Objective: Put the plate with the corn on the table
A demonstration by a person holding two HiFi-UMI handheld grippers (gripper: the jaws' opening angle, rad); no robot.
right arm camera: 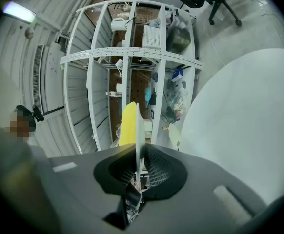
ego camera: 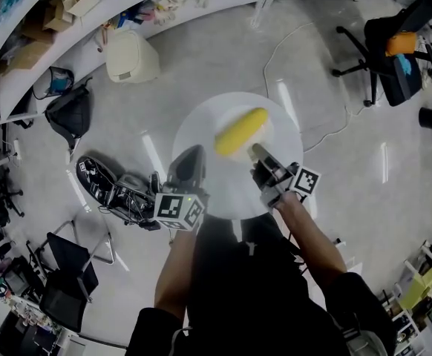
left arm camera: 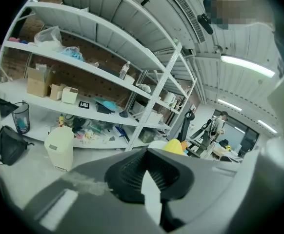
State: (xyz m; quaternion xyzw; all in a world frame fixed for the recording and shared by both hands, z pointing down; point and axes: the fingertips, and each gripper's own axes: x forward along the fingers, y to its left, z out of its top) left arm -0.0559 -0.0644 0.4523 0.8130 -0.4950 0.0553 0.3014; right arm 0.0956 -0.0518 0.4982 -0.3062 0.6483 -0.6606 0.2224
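As both tongs grip its rim, the plate (right arm camera: 140, 130) hangs over the bench (ego camera: 201, 121).
The left tongs (ego camera: 192, 158) and right tongs (ego camera: 258, 153) clamp opposite sides; corn (ego camera: 242, 130) slantwise between, bench directly beneath.

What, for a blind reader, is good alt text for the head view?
From above, the left gripper and right gripper hold a white plate bearing corn by its near rim, over a grey floor. Cluttered shelves curve along the top left.
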